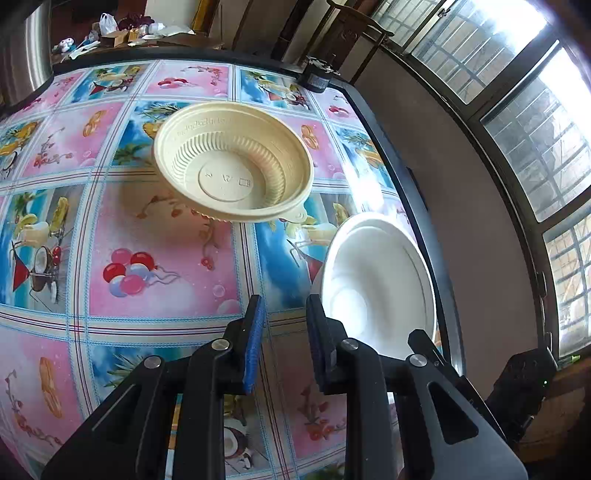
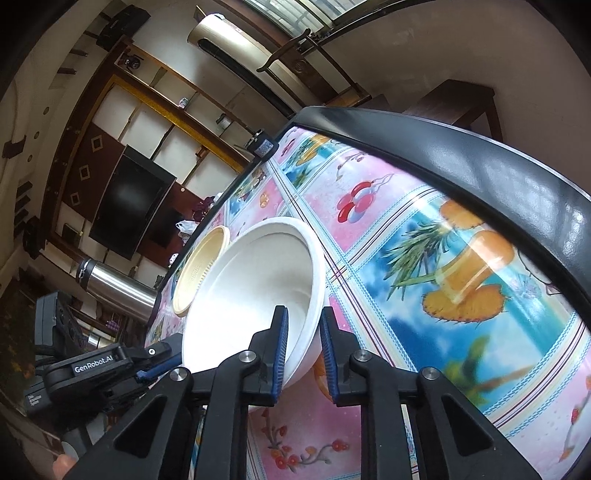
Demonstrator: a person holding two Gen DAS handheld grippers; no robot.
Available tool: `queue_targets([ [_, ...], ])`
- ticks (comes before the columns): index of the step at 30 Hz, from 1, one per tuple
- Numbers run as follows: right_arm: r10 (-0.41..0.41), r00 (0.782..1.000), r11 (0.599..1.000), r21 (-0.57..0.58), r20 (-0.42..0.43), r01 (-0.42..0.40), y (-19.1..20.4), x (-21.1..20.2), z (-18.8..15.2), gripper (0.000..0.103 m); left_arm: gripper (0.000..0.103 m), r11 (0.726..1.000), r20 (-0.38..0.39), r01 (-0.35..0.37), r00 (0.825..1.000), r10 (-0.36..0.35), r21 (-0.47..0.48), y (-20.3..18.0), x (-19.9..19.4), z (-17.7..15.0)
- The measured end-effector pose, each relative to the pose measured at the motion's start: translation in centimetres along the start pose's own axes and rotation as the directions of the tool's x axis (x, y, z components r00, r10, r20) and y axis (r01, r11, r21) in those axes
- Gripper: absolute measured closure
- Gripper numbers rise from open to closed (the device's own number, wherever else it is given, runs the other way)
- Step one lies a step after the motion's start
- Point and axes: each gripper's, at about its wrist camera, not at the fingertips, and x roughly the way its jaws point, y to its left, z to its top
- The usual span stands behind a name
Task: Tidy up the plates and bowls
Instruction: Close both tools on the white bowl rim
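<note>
A beige ribbed plastic bowl [image 1: 233,162] stands on the patterned tablecloth [image 1: 162,236] ahead of my left gripper [image 1: 282,325], which is open, empty and hovers over the cloth. A white bowl [image 1: 376,284] sits near the table's right edge, just right of the left gripper. In the right wrist view my right gripper [image 2: 303,350] straddles the near rim of the white bowl [image 2: 251,295], one finger inside and one outside; the jaws stand a little apart around the rim. The beige bowl [image 2: 201,269] lies just beyond it. The left gripper [image 2: 122,363] shows at lower left.
The table's black edge [image 1: 399,177] runs along the right, with a window behind. A steel flask [image 2: 118,284] and a small black device [image 1: 316,75] stand at the table's far side. Clutter [image 1: 118,31] lies beyond the far edge.
</note>
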Motion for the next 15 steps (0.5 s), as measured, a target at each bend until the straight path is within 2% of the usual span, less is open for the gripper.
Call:
queue_targets([
  [7, 0.0, 1.0, 1.0, 0.003, -0.003, 0.0, -0.2, 0.0, 0.0, 0.092, 0.083, 0.998, 0.032, -0.005, 0.999, 0.007, -0.06, 1.9, -0.9, -0.2],
  [10, -0.001, 1.0, 1.0, 0.006, -0.011, 0.001, -0.2, 0.2, 0.0, 0.092, 0.075, 0.998, 0.041, 0.009, 0.999, -0.007, -0.055, 1.5, -1.2, -0.1],
  [15, 0.006, 1.0, 1.0, 0.004, -0.019, -0.005, -0.2, 0.3, -0.1, 0.094, 0.07, 1.0, 0.02, -0.001, 1.0, 0.002, -0.018, 0.3, -0.2, -0.7],
])
